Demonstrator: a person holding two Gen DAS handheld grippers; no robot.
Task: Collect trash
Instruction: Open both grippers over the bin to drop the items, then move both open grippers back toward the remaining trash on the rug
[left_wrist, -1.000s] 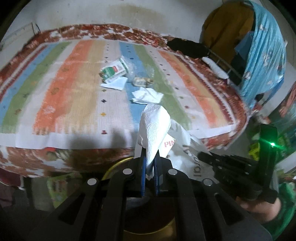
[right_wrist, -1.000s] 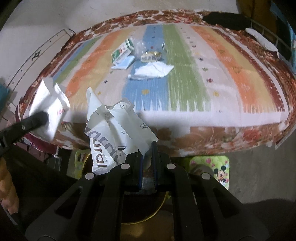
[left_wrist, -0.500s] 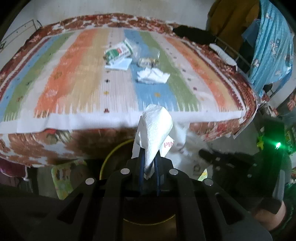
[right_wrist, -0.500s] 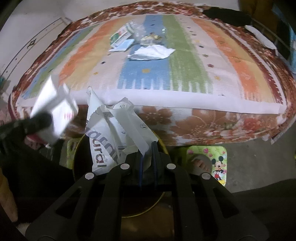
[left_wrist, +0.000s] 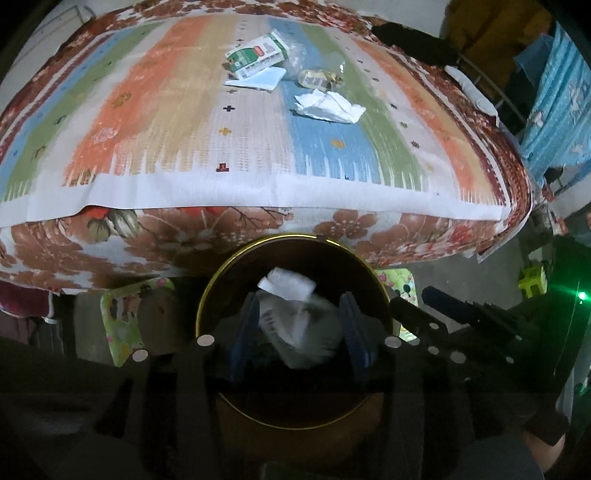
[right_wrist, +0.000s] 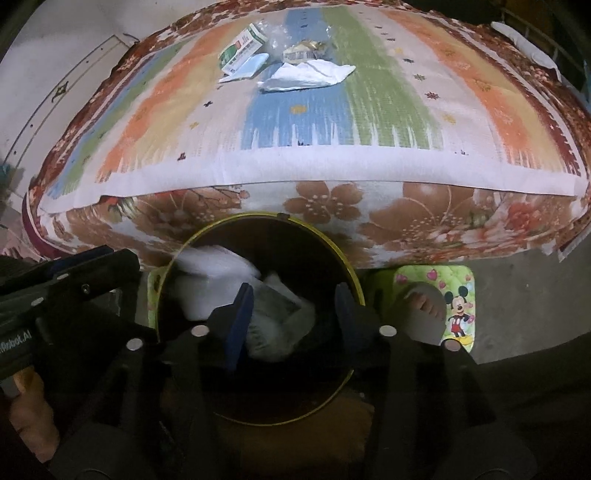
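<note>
Both the left gripper (left_wrist: 301, 326) and right gripper (right_wrist: 293, 319) hang over the bin (left_wrist: 221, 280), jaws opening, blurred paper (left_wrist: 286, 288) apparently dropping free; next comes the tissue (left_wrist: 328, 107) on the bed.

Woven striped cloth bedspread (left_wrist: 184, 122): matt, coarse-textured. Printed floral fabric sheet (right_wrist: 406, 218): smooth, matt. Crumpled white paper tissue (left_wrist: 328, 107): soft, creased. Green-and-white cardboard carton (left_wrist: 256, 55): slightly glossy. Clear plastic wrapper (left_wrist: 317, 75): shiny. Round dark bin with yellow rim (left_wrist: 280, 238): glossy edge. Black plastic gripper bodies, blue rubbery pads (left_wrist: 245, 332): matt.
</note>
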